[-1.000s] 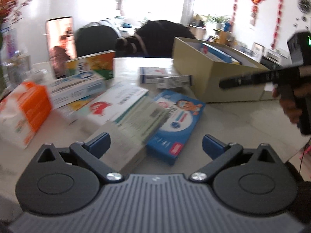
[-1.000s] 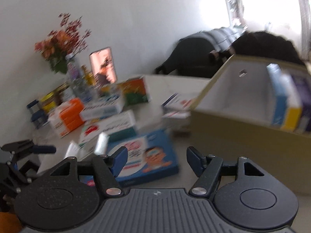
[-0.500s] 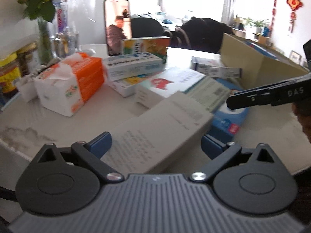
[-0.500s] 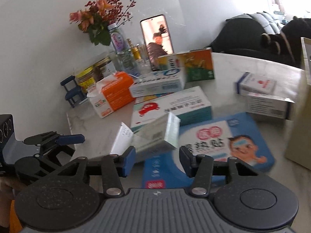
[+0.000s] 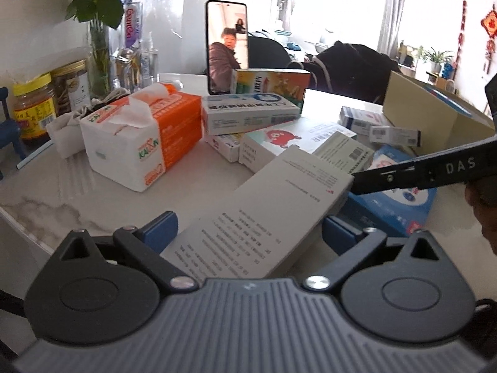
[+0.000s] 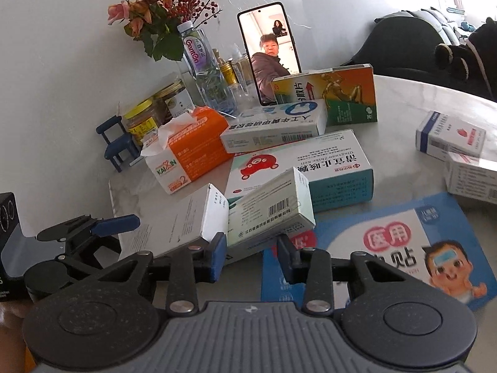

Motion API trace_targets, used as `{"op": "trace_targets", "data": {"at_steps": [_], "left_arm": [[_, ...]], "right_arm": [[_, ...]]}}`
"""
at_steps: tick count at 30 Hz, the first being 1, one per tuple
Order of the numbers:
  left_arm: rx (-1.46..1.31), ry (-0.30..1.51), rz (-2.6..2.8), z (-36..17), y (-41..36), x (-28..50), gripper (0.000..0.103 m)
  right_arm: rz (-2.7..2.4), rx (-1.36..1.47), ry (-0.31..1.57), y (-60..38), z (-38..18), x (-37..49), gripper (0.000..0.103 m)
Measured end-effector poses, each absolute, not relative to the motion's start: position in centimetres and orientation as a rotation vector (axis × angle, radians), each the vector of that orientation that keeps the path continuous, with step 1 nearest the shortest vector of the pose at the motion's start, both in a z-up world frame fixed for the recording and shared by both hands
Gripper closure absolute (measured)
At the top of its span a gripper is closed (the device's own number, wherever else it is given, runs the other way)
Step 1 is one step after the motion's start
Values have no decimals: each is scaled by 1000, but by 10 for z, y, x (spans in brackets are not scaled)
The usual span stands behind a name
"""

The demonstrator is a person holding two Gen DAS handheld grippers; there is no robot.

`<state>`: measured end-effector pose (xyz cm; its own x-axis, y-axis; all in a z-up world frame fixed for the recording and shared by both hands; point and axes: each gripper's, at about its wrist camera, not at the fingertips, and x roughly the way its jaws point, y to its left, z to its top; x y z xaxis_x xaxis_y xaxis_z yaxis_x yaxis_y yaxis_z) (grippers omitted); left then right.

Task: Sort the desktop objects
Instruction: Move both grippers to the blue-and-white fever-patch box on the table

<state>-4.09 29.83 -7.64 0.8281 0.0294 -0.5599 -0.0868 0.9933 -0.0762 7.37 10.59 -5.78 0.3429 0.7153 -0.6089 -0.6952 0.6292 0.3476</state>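
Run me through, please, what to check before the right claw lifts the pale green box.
1. Pale green box sits between the right claw's jaws, which are closing: ok.
2. Both pads press firmly on it: not ok, a gap shows on one side.
3. Green box is free of its neighbours: not ok, it leans on the white box.
4. Left claw is open around the white box, not gripping it: ok.
5. Cardboard box has room inside: cannot tell, mostly its outer wall shows.
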Motion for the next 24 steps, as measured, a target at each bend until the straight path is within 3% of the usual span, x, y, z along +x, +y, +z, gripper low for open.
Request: {"op": "trace_targets", "data": {"at_steps": [11,24], "left_arm": [[-115,585,56,-72,296,-39,3],[-118,548,-14,-61,278,-39,3]], "right_arm": [[896,-60,782,108,-61,75,61],[1026,-393,759,126,-56,92,45]]}}
